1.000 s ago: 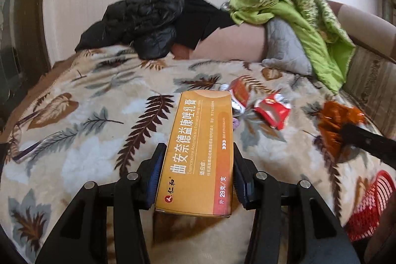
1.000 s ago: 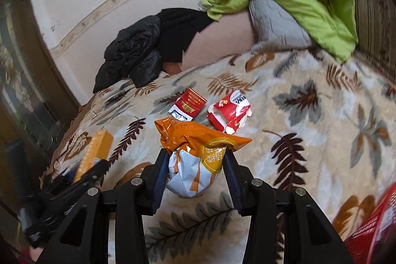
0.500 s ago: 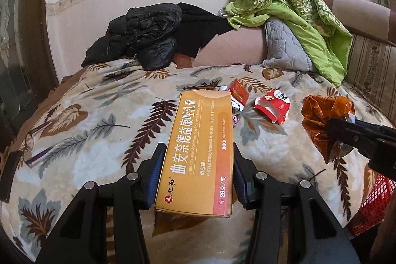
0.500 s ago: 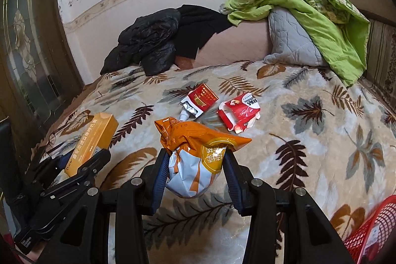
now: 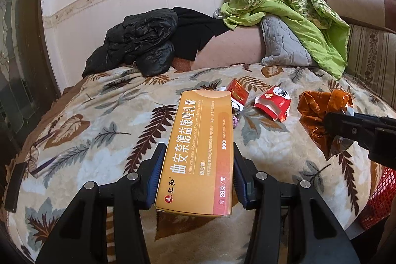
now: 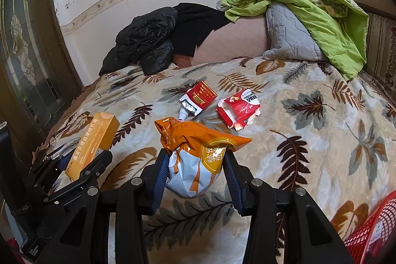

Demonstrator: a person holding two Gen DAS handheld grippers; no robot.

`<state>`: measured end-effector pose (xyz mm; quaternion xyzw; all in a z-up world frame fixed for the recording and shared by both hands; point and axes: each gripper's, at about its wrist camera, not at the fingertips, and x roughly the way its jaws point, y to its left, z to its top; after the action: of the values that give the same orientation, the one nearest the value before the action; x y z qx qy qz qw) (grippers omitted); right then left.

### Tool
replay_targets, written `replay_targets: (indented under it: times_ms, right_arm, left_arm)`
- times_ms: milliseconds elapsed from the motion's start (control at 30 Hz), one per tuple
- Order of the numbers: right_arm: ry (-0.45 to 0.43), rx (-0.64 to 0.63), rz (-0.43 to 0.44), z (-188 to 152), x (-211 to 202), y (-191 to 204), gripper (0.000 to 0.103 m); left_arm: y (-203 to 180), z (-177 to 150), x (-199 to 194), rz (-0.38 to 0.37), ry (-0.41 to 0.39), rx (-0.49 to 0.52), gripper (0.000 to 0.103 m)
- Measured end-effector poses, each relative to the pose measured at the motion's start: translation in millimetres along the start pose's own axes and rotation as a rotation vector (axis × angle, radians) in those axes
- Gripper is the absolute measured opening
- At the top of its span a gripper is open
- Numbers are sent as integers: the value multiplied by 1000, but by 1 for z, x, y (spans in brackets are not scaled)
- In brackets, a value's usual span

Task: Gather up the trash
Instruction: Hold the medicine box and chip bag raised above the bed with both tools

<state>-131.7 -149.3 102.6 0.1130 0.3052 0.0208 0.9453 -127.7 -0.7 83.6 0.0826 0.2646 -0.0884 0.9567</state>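
My left gripper (image 5: 196, 175) pinches a long orange cardboard medicine box (image 5: 200, 150); my right gripper (image 6: 195, 166) clamps a crumpled orange-and-white snack bag (image 6: 195, 160). Both hang over the leaf-patterned plush blanket (image 6: 309, 140). Mid-bed lie a red cigarette pack (image 6: 199, 99) and a torn red-and-white carton (image 6: 238, 108), just beside each other. A black puffer jacket (image 6: 146, 41) and green quilt (image 6: 321, 6) crowd the far edge. The right half of the blanket is bare. A red mesh basket (image 6: 371, 231) is cut off at the near right corner.

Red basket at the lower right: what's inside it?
Only a corner of the red basket shows; through its mesh, a pale scrap with some blue is visible. The rest is out of frame.
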Motion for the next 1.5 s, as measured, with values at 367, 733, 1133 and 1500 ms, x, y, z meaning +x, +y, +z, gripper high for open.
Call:
replay_targets:
  times_ms: [367,733,1133,1500]
  right_arm:
    - [-4,21,-1,0,-3,-2,48]
    - [-3,21,0,1,-3,-2,48]
    - [-2,19,-2,1,-4,-2,48]
    - [-2,19,-2,1,-4,-2,48]
  left_arm:
    - [-7,0,-2,11,-8,32,48]
    - [-9,0,-3,11,-8,36,48]
    - [-10,0,-2,7,-2,33,48]
    - [-11,-2,0,3,1,37,48]
